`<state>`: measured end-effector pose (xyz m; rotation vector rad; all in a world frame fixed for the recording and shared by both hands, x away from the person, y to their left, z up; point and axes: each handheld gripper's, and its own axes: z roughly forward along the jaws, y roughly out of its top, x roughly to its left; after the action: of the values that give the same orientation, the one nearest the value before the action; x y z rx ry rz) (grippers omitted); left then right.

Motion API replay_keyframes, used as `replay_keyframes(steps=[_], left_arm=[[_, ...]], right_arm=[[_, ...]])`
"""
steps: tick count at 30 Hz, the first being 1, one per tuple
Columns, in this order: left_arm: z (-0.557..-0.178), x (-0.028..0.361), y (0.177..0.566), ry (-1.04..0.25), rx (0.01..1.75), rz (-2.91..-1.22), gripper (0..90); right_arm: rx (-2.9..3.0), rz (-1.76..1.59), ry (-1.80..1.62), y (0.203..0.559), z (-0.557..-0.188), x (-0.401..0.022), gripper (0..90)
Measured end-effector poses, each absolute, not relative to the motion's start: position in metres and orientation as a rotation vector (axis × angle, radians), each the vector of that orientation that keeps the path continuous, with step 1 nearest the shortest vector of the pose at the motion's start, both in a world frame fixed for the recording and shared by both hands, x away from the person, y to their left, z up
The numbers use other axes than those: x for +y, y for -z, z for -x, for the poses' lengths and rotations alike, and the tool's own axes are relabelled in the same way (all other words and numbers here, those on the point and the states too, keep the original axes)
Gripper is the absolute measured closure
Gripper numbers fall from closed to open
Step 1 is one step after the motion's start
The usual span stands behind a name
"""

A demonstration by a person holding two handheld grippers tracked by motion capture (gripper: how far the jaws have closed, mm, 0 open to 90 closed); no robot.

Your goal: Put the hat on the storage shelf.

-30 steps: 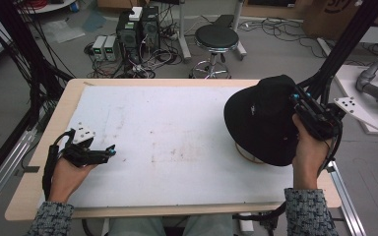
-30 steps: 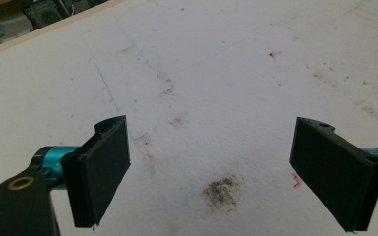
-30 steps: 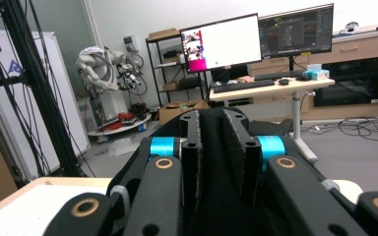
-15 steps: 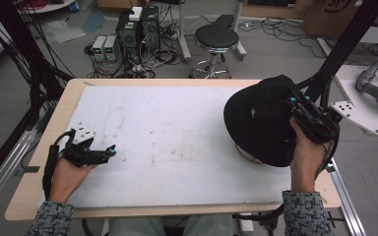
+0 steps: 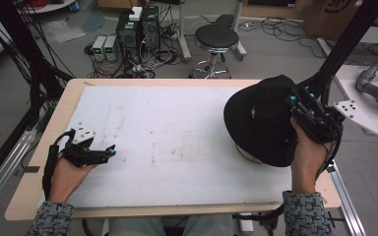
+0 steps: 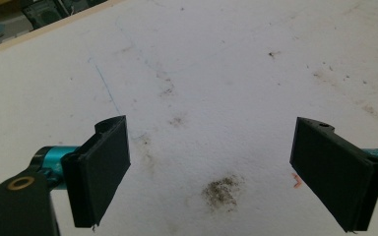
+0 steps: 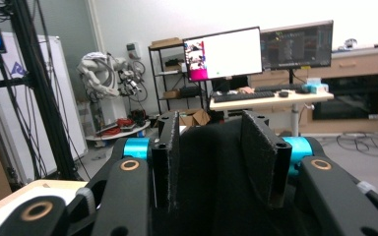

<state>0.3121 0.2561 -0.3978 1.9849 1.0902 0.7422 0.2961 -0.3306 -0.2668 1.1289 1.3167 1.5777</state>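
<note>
A cluttered lab floor with cables, computers and a stool is surrounding the white-covered tabletop (image 5: 177,128). At its right edge the black hat (image 5: 261,123) is sitting over a pale round stand (image 5: 246,153), and the right gripper (image 5: 295,101) has just been opening its jaws, the hat's fabric between them; I judge the hat is being released onto the stand. The left gripper (image 5: 109,150) is resting spread wide and empty on the tabletop's left.

Matt black cloth hat (image 5: 261,120)
</note>
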Motion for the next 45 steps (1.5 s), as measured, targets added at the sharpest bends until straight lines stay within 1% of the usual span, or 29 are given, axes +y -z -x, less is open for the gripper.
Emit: replay_keyframes(steps=[3,10,16,21,29,31,32,35,39,45], left_arm=[[-0.312,0.255,0.398,-0.742,1.090,-1.982,15.5],[-0.312,0.255,0.398,-0.741,1.089,-1.976,15.5],[-0.312,0.255,0.397,-0.745,1.085,-1.982,15.4],[-0.312,0.256,0.397,-0.744,1.086,-1.979,15.5],[-0.311,0.257,0.396,-0.746,1.086,-1.976,15.4],[-0.311,0.256,0.397,-0.746,1.089,-1.969,15.5],[-0.311,0.256,0.396,-0.746,1.086,-1.975,15.5],[-0.311,0.256,0.396,-0.746,1.084,-1.977,15.5],[-0.311,0.256,0.396,-0.745,1.084,-1.966,15.5],[-0.312,0.255,0.395,-0.743,1.081,-1.971,15.5]], right_arm=[[1.319,-1.109,-1.588,0.263,-0.294,-0.328,54.1],[1.350,-1.034,-1.605,0.254,-0.288,-0.316,51.0],[1.416,-1.003,-1.630,0.251,-0.290,-0.298,47.8],[1.483,-0.981,-1.635,0.256,-0.295,-0.282,45.0],[1.568,-0.970,-1.618,0.268,-0.298,-0.257,35.9],[1.578,-0.970,-1.618,0.269,-0.298,-0.255,34.9],[1.603,-0.969,-1.616,0.273,-0.298,-0.249,32.3],[1.627,-0.965,-1.609,0.278,-0.298,-0.243,30.4],[1.683,-0.971,-1.602,0.290,-0.300,-0.231,24.3],[1.751,-0.957,-1.605,0.302,-0.299,-0.218,20.1]])
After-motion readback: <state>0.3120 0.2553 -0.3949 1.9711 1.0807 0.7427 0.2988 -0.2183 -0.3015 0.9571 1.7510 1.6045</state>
